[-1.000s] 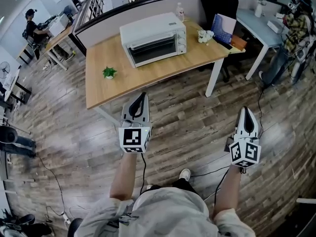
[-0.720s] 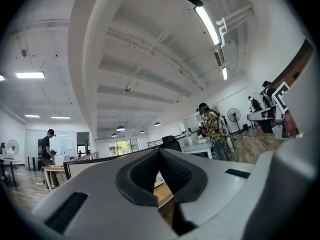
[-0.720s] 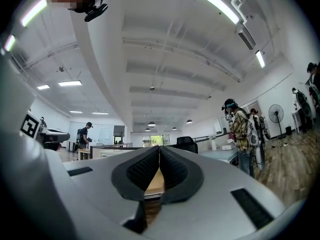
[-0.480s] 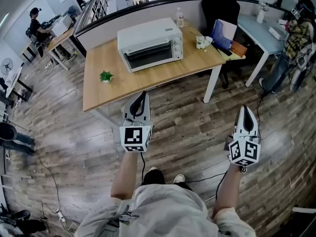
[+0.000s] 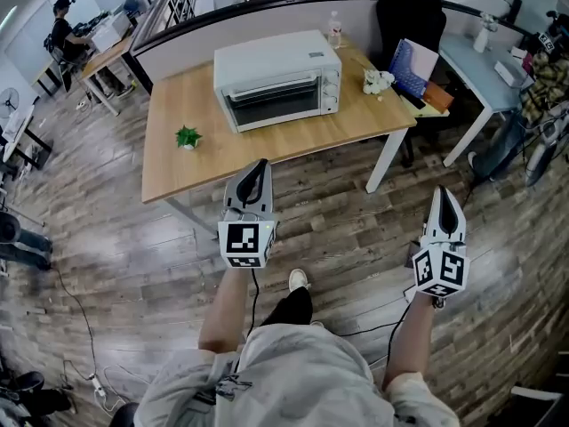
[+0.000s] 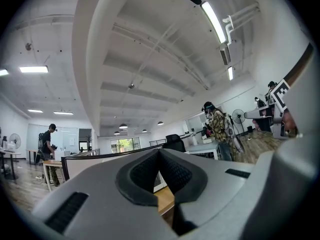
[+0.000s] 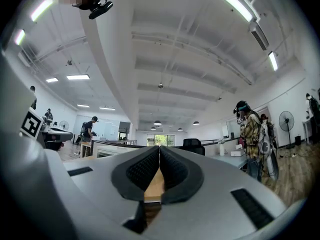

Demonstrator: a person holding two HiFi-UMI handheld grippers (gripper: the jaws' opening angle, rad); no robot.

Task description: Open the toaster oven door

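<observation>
A white toaster oven (image 5: pixel 277 78) stands on the wooden table (image 5: pixel 222 154), its glass door closed and facing me. My left gripper (image 5: pixel 259 165) is held over the floor just short of the table's front edge, jaws shut and empty. My right gripper (image 5: pixel 444 192) hangs further right over the floor, also shut with nothing in it. In the left gripper view the pads (image 6: pixel 150 171) meet, and a sliver of the oven and tabletop shows beyond them. The right gripper view has its pads (image 7: pixel 172 171) touching at the tips, with a strip of tabletop (image 7: pixel 155 184) between them.
A small potted plant (image 5: pixel 187 137) sits at the table's left. A bottle (image 5: pixel 334 28), a white figurine (image 5: pixel 375 81) and a blue folder (image 5: pixel 414 68) are at the right end. A black chair (image 5: pixel 409 12), a second desk (image 5: pixel 484 56) and a person (image 5: pixel 542 69) stand to the right.
I have stepped toward the table; it sits closer and lower in the head view. Both grippers keep the same raised pose and stay shut.
</observation>
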